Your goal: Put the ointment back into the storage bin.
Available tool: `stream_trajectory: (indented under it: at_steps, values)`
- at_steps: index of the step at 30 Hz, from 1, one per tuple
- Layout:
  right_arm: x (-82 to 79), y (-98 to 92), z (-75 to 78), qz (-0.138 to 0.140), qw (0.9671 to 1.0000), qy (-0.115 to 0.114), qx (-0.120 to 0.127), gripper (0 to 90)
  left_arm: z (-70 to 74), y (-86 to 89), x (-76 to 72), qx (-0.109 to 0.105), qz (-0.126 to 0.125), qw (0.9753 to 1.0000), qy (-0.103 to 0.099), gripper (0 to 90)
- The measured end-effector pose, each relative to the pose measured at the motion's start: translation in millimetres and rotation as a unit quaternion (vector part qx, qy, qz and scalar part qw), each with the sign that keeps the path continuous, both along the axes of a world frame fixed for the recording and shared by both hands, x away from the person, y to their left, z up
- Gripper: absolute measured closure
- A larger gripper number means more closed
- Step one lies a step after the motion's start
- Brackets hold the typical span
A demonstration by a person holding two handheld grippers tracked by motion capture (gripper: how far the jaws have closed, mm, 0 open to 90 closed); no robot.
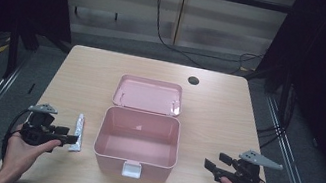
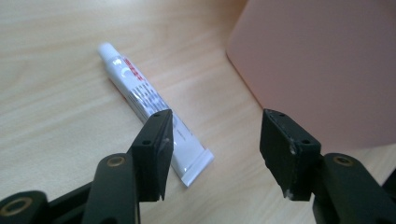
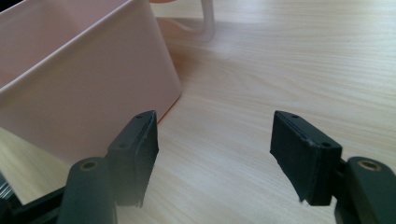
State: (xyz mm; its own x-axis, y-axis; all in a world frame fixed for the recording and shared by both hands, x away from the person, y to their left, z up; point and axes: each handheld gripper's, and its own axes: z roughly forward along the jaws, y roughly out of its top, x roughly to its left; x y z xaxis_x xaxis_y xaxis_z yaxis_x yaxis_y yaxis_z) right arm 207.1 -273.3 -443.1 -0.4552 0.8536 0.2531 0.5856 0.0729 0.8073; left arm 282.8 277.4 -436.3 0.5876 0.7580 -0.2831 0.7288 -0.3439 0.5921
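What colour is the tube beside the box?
White with red and grey print; the tube shows best in the left gripper view.

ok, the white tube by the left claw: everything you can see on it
The white tube is slim and looks like soft plastic, with a white cap at one end, a flat crimped tail at the other, and red and grey print along its side. It lies flat on the wooden table, left of the pink box, apart from it. The left claw is open, not gripping it.

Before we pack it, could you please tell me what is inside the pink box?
The box looks empty: bare pink floor and walls. The strip just behind its near wall is hidden.
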Motion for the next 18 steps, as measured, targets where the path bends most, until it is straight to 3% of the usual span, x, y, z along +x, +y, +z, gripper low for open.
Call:
stream_trajectory:
  at_steps: [3,7,9,16,17,18]
  values:
    - [0.6,1.1,0.3,0.004,1.0000,0.002,-0.003,32.1,-0.4,-3.9,5.4,0.014,-0.011,0.9994,0.030,47.5]
    - [0.4,2.7,0.5,0.008,1.0000,0.003,-0.004,32.0,-0.1,-5.6,10.1,0.020,-0.012,0.9983,0.053,48.6]
    - [0.2,4.8,0.9,0.011,0.9999,0.000,-0.009,30.8,-1.4,-4.1,16.6,0.025,-0.010,0.9966,0.078,52.4]
    - [-1.0,7.6,1.2,0.019,0.9996,0.002,-0.018,30.9,3.7,1.5,28.8,0.039,0.005,0.9948,0.094,49.5]
    - [-1.5,6.7,1.9,0.016,0.9997,-0.002,-0.018,31.0,3.5,2.8,30.9,0.049,-0.007,0.9940,0.097,50.1]
    - [-1.5,6.7,1.9,0.016,0.9997,-0.002,-0.018,31.0,2.9,2.6,32.5,0.051,-0.004,0.9939,0.098,50.1]
